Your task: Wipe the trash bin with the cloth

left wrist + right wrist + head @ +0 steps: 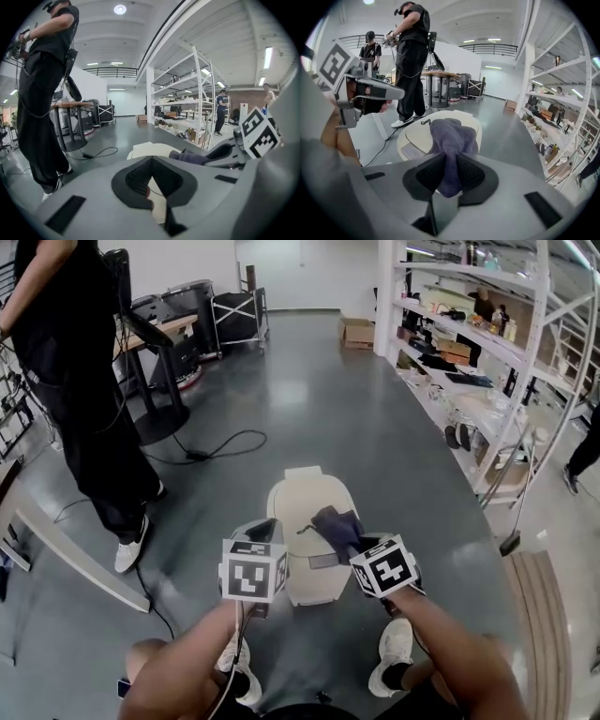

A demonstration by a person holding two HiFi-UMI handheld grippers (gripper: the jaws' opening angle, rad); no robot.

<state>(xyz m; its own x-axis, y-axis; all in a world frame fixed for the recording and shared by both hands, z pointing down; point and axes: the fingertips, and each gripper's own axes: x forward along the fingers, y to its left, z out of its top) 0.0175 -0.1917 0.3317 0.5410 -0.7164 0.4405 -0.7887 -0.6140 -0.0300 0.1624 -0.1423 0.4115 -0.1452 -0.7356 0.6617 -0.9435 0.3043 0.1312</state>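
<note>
On the grey floor (pixel 319 399), just ahead of the person's shoes (pixel 396 645), stands the cream trash bin (pixel 298 507). Right gripper (pixel 354 542): fingers clamped on the purple cloth (pixel 336 524), which is bunched over the bin's lid. Left gripper (pixel 264 529): fingers closed tip to tip, holding nothing, at the lid's left edge.
</note>
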